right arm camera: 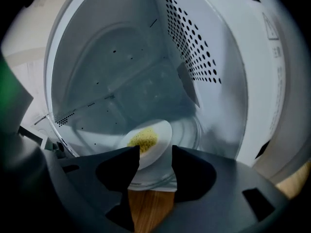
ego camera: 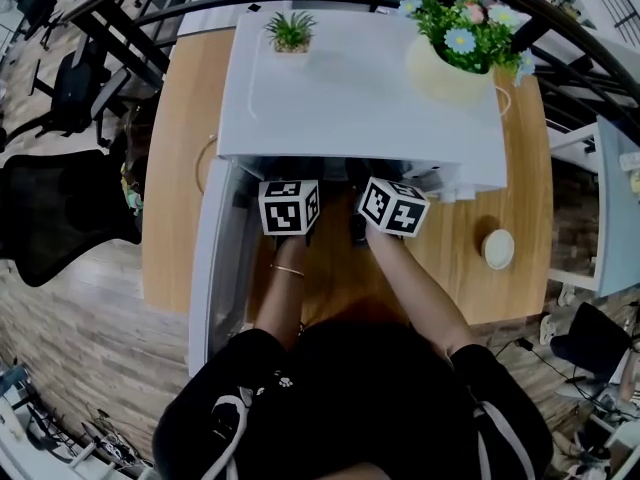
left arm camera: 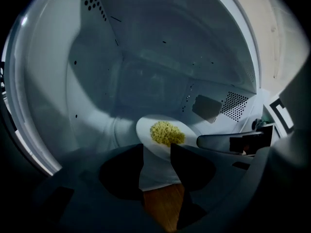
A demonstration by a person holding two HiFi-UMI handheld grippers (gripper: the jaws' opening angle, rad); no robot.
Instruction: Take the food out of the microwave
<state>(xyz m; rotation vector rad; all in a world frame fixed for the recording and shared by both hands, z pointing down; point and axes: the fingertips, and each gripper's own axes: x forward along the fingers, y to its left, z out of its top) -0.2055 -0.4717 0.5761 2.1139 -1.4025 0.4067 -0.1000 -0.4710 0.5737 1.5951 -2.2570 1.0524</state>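
A white plate (left arm camera: 165,135) with a small heap of yellow food (left arm camera: 166,132) lies on the floor inside the white microwave (ego camera: 360,98). My left gripper (left arm camera: 157,152) is open at the mouth of the cavity, and the plate's near edge shows just beyond the gap between its jaws. From the other side my right gripper (right arm camera: 155,153) is open too, the same plate (right arm camera: 148,140) just past its tips. In the head view both marker cubes, the left gripper (ego camera: 289,206) and right gripper (ego camera: 392,206), sit side by side at the microwave's front; the jaws are hidden under its top.
The microwave door (ego camera: 215,268) hangs open to the left. On top stand a small potted plant (ego camera: 291,31) and a vase of flowers (ego camera: 462,43). A round white lid (ego camera: 497,249) lies on the wooden table (ego camera: 520,168) at the right. A black chair (ego camera: 50,213) stands left.
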